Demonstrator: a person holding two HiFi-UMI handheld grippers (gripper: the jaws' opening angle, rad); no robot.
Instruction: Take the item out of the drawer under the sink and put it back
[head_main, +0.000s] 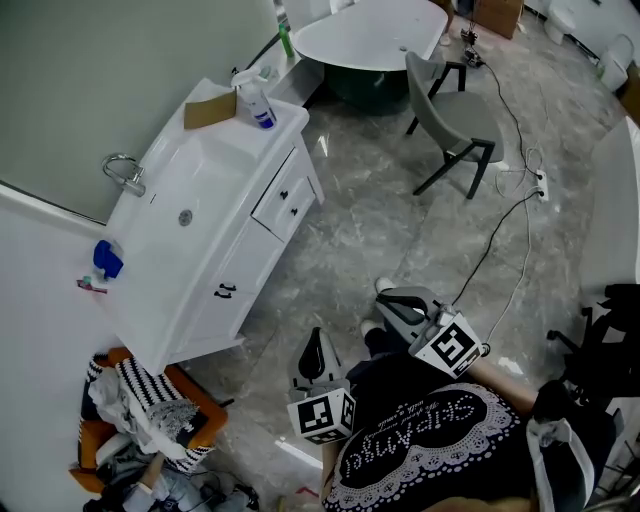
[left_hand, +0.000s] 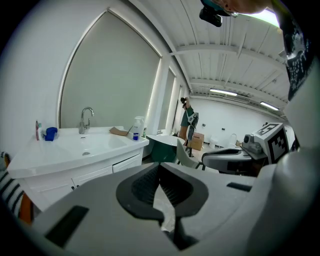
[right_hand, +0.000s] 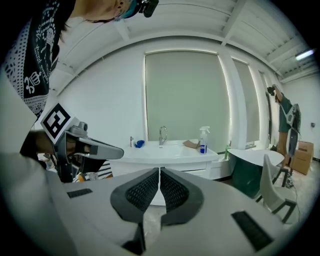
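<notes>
The white sink vanity (head_main: 215, 150) stands at the left of the head view, its two small drawers (head_main: 285, 200) under the counter closed; no item from inside shows. My left gripper (head_main: 316, 337) and right gripper (head_main: 387, 297) are held close to my body, over the marble floor and well clear of the vanity. In the left gripper view the left gripper (left_hand: 159, 166) is shut with nothing between the pads, and the vanity (left_hand: 75, 150) lies ahead to its left. The right gripper (right_hand: 159, 171) is shut and empty too, facing the vanity (right_hand: 165, 150).
On the counter stand a spray bottle (head_main: 258, 105), a cardboard piece (head_main: 210, 108), a faucet (head_main: 125, 172) and a blue cup (head_main: 107, 258). A grey chair (head_main: 455, 120), a bathtub (head_main: 370, 40) and floor cables (head_main: 510, 210) lie beyond. A laundry basket (head_main: 140, 420) sits beside the vanity.
</notes>
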